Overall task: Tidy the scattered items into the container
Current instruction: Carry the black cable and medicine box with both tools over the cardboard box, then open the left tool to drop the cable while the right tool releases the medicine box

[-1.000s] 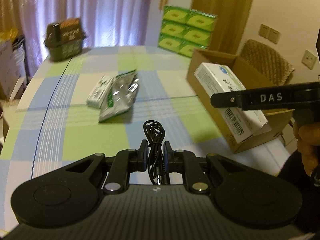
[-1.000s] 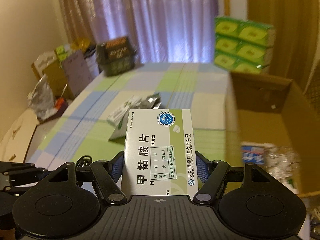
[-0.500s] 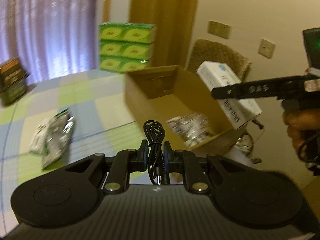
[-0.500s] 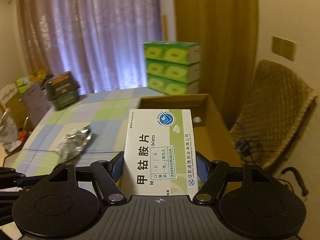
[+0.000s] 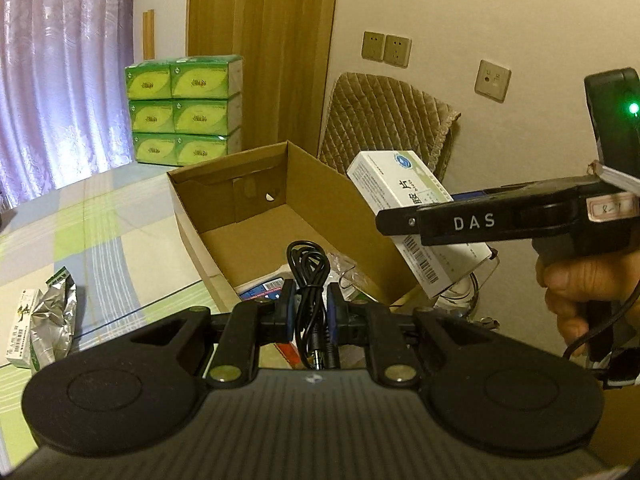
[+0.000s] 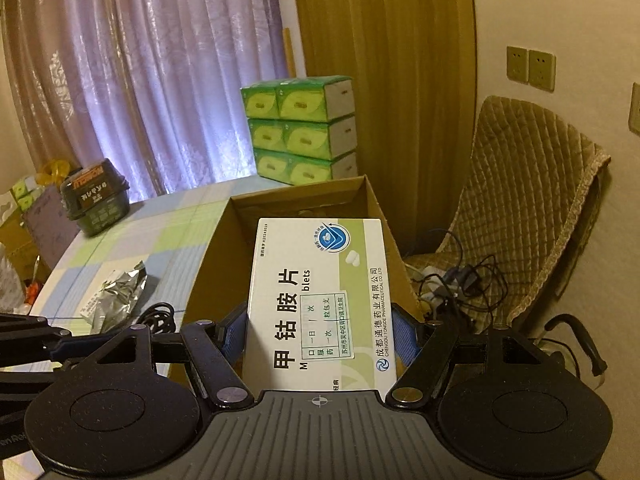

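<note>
My left gripper (image 5: 311,312) is shut on a coiled black cable (image 5: 309,268) and hovers over the near end of the open cardboard box (image 5: 240,184), which holds several small packets. My right gripper (image 6: 320,332) is shut on a white and green medicine box (image 6: 320,292), held above the same cardboard box (image 6: 216,256). From the left wrist view the medicine box (image 5: 400,196) hangs over the box's right wall, with a hand (image 5: 576,288) on the handle. A foil pouch (image 5: 56,312) and a small white carton (image 5: 22,328) lie on the checked tablecloth.
Stacked green tissue packs (image 6: 300,128) stand behind the cardboard box. A dark basket (image 6: 96,196) sits at the far table edge. A quilted chair (image 6: 520,208) with tangled wires (image 6: 456,284) stands right of the table. The checked tablecloth (image 5: 80,240) spreads left.
Both grippers have swung right and forward, from over the table to above the cardboard box. Each keeps its hold, the left on the cable and the right on the medicine box.
</note>
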Motion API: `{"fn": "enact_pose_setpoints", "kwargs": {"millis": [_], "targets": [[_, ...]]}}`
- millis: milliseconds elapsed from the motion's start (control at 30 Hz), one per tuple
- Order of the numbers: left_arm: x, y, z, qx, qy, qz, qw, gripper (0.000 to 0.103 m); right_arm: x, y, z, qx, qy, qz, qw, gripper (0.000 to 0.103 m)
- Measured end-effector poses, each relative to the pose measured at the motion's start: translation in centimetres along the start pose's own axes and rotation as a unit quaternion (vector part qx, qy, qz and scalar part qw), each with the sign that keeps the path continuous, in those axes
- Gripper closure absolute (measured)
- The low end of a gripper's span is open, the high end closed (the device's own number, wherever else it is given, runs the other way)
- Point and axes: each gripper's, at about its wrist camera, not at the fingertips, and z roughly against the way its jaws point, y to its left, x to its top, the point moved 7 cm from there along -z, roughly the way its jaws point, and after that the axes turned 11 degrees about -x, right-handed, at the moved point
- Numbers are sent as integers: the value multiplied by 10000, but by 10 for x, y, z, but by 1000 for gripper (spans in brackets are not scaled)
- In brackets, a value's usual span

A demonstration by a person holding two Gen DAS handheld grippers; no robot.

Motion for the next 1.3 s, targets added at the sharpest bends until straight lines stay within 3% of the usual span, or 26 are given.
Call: {"fn": "enact_pose_setpoints", "kwargs": {"millis": [567,1000,1067,1100,1133,1300], "targets": [[-1,4,-15,-44,134,35,9999,91,-5,-8,-12,2,104,-46,9999,30],[25,23,-38,99,-36,75,9999,91,8,-9,-27,-60,57,116,9999,30],[26,28,-44,146,-94,164,9997,79,7,-10,-30,-65,77,110,9999,30],[26,31,-45,185,-101,183,9996,58,7,-10,-31,-66,85,107,9999,30],[24,32,-47,173,-103,195,9996,54,7,-11,-32,-67,94,103,9999,30],[11,42,-41,215,-102,362,9991,54,3,-12,-38,-70,146,102,9998,30]]}}
